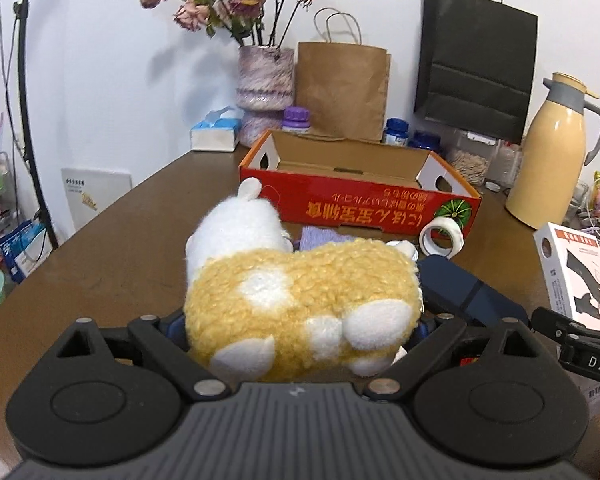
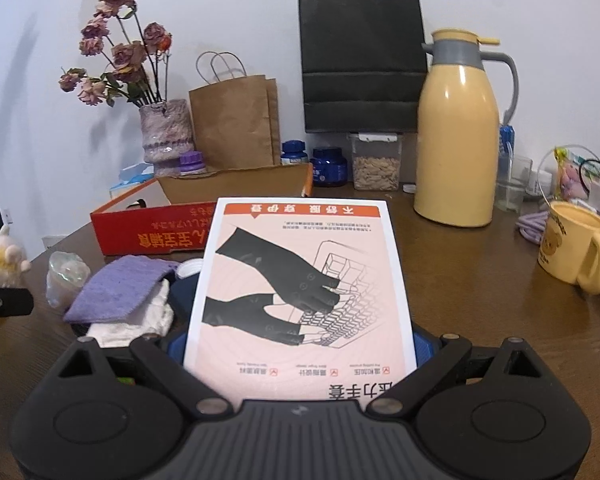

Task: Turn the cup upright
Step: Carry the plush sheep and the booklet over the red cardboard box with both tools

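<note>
1. Far to the left of the red box (image 2: 152,232), the left gripper (image 1: 296,332) has its jaws spread wide around a yellow and white plush toy (image 1: 296,300); the toy fills the gap and appears clamped between them, though the fingertips are hidden behind it.
2. Just in front of the red box lie a purple cloth (image 2: 120,292) on a white cloth (image 2: 140,320), with a crumpled bit of clear plastic (image 2: 64,276) to their left.
3. A roll of white tape (image 1: 440,236) stands against the front of the red box, at its right corner.
4. Behind the red box stand a vase of dried roses (image 2: 166,132), a brown paper bag (image 2: 236,120) and a black paper bag (image 2: 364,60).
5. To the right of the red box, the right gripper (image 2: 300,344) grips a white carton printed with black gloves (image 2: 304,292), jaws parted to the carton's width.
6. Further right stands a yellow thermos jug (image 2: 456,132).
7. The yellow cup (image 2: 572,248) sits well to the right of the red box, upright on the brown table (image 2: 460,300), mouth up, handle towards the right, clear of both grippers.
</note>
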